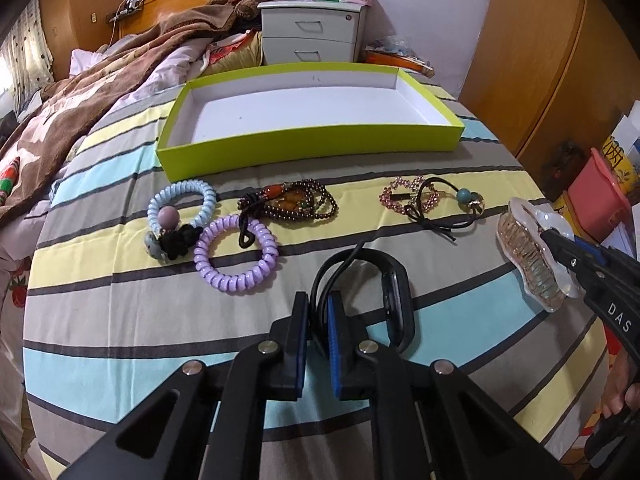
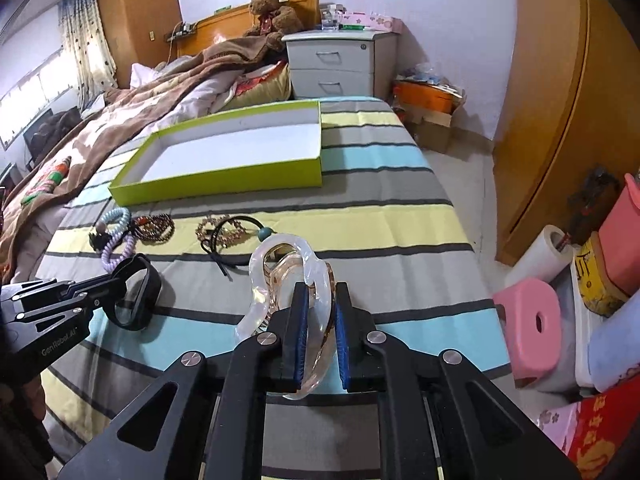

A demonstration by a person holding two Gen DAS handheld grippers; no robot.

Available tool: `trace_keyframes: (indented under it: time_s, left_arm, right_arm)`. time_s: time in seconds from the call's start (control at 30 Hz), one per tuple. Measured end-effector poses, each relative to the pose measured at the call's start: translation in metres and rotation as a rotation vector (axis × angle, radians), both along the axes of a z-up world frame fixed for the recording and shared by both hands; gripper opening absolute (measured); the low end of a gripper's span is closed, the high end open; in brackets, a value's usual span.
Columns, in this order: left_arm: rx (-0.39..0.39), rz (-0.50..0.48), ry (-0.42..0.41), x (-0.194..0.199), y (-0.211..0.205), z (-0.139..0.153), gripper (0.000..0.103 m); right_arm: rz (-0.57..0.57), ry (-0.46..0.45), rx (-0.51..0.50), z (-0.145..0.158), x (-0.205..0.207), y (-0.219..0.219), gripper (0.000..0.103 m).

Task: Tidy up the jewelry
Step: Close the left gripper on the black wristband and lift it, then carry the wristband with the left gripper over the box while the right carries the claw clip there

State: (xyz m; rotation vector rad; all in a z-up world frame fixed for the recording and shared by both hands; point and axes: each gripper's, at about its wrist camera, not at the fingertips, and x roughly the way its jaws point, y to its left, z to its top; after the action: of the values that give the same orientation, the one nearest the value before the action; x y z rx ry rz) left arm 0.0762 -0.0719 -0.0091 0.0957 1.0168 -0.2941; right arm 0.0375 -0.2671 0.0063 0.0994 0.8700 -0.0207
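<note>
My left gripper [image 1: 318, 300] is shut on a black wristband [image 1: 394, 296], which rests on the striped bedsheet. In the right wrist view the same gripper [image 2: 120, 284] holds the wristband [image 2: 138, 304] at the left. My right gripper [image 2: 320, 292] is shut on a clear hair claw clip [image 2: 280, 256], pads on either side of it. The clip [image 1: 528, 256] also shows at the right of the left wrist view. Between the grippers and an empty lime-green box [image 1: 304, 140] lie a blue coil tie [image 1: 182, 200], a purple coil tie [image 1: 236, 256], a brown bead bracelet [image 1: 296, 200], a pink bead piece [image 1: 404, 196] and a black elastic with a teal bead [image 1: 464, 196].
A brown blanket [image 1: 60, 120] covers the bed's left side. A grey nightstand [image 2: 340, 64] stands behind the box. The bed's edge runs along the right, with a pink stool [image 2: 532, 320], a pink bin [image 2: 624, 240] and boxes on the floor beside it.
</note>
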Motion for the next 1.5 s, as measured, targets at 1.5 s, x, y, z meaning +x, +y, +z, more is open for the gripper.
trace_keyframes:
  time_s: [1.5]
  left_arm:
    - [-0.123,0.118,-0.086,0.095,0.064,0.064,0.010]
  right_arm:
    - [0.055,-0.090,-0.009,0.058,0.126,0.037,0.013]
